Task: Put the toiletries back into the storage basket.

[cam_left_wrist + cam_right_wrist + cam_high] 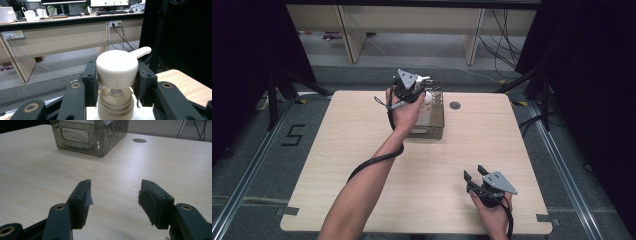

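Bench [362,165] | left tongs [117,75] pinching pump bottle [117,67] head, probably lifting it from clear bin [436,120] | right tongs [115,200] spread, idle.

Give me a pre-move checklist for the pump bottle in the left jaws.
1. Left gripper shut on the pump head: ok, both pads touch its sides.
2. Grip centred on the head: ok.
3. Nozzle free of the jaws: ok, it pokes out past them.
4. Bottle clear of the bin: cannot tell, the hand hides it.
5. Right gripper out of the way: ok, open and empty, low over the table.
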A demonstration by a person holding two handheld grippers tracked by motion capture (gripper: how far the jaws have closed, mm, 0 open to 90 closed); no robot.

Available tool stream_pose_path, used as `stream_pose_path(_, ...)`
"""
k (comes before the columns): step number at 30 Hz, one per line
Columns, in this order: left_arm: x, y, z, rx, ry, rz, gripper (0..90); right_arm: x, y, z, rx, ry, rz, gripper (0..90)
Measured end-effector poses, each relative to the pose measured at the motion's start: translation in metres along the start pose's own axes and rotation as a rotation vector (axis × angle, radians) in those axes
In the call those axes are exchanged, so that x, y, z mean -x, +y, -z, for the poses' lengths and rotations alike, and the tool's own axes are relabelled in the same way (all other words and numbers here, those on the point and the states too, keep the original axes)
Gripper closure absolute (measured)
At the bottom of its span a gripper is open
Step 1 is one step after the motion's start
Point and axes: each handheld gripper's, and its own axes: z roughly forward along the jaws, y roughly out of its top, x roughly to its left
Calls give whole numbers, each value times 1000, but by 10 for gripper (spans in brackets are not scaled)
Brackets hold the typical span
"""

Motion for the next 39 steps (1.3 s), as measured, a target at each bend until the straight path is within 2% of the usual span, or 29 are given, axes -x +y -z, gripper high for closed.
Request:
stream_pose_path(9, 1, 1, 2, -5, 3, 4, 593, 0, 0, 0, -2, 0, 0, 432)
stream_pose_path(11, 1, 1, 3, -2, 0, 9, 593, 2, 0, -1, 12, -8, 31, 432)
stream_pose_path(12, 0, 2, 4, -3, 1, 3, 592, 1, 0, -1, 13, -3, 26, 432)
stream_pose_path(13, 1, 2, 4, -2, 1, 7, 593, -1, 0, -1, 6, -4, -10, 432)
stream_pose_path(14, 1, 2, 4, -2, 1, 7, 592, 0, 0, -1, 14, -8, 10, 432)
stream_pose_path(18, 1, 6, 7, 1, 0, 5, 592, 1, 0, -2, 18, -16, 38, 432)
stream_pose_path(22, 1, 7, 9, 0, 2, 8, 592, 2, 0, -1, 11, -18, 42, 432)
stream_pose_path(23, 0, 7, 10, -1, 1, 4, 593, 0, 0, -1, 2, -7, 19, 432)
stream_pose_path(24, 1, 8, 11, -1, -1, 5, 592, 0, 0, -3, 14, -4, 18, 432)
stream_pose_path(27, 1, 8, 11, -7, -4, 3, 592, 0, 0, -3, 16, 0, 22, 432)
stream_pose_path(28, 1, 8, 11, -10, -2, 4, 592, 0, 0, -1, 0, -7, 19, 432)
stream_pose_path(34, 0, 1, 9, -31, 0, 8, 592, 0, 0, -2, 11, -5, 25, 432)
stream_pose_path(39, -1, 0, 10, -30, 3, 10, 592, 0, 0, -2, 9, -7, 17, 432)
